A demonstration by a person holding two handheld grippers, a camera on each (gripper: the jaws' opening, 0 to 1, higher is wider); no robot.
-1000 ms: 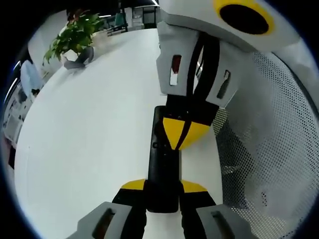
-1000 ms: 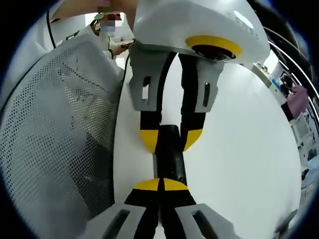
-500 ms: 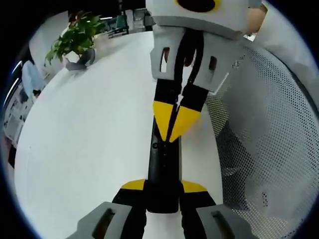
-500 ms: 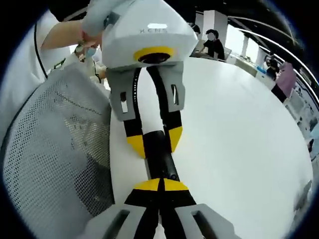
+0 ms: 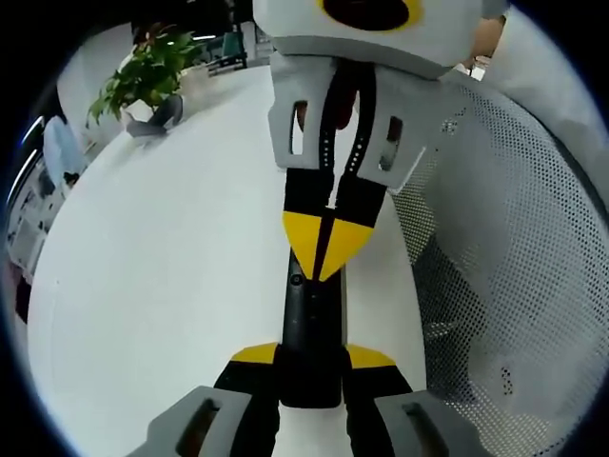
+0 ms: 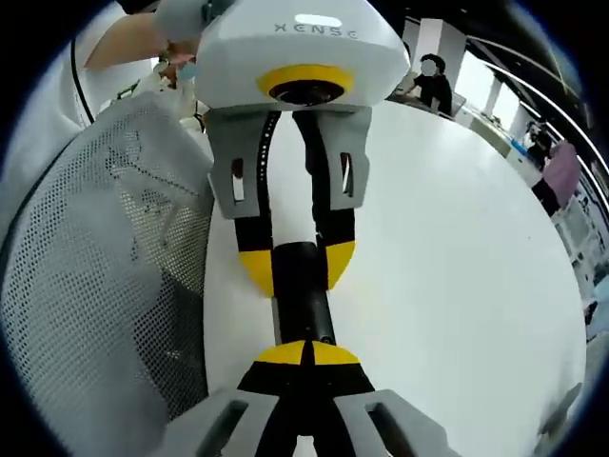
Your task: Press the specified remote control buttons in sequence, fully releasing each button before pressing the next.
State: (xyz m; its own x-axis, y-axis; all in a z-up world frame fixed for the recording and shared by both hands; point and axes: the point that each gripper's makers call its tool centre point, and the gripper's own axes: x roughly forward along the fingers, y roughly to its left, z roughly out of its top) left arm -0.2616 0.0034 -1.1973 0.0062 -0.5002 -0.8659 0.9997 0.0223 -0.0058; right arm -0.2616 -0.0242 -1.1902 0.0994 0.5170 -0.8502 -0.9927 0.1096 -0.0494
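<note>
Two grippers on remote (image 5: 311,324): left gripper (image 5: 311,357) clamps its end; right gripper (image 5: 326,249), tips together, pressing btn. Next: lift fully clear.

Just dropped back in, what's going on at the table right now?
A person is working a black remote control with two handheld tongs over a white table. The left tongs are clamped on one end of the remote, holding it steady. The right tongs, closed with their yellow tips together, are poised at the remote's upper face, apparently at a button; whether they are pressing or just touching can't be told. A white mesh chair back stands beside the table, and a potted plant sits at its far edge.
</note>
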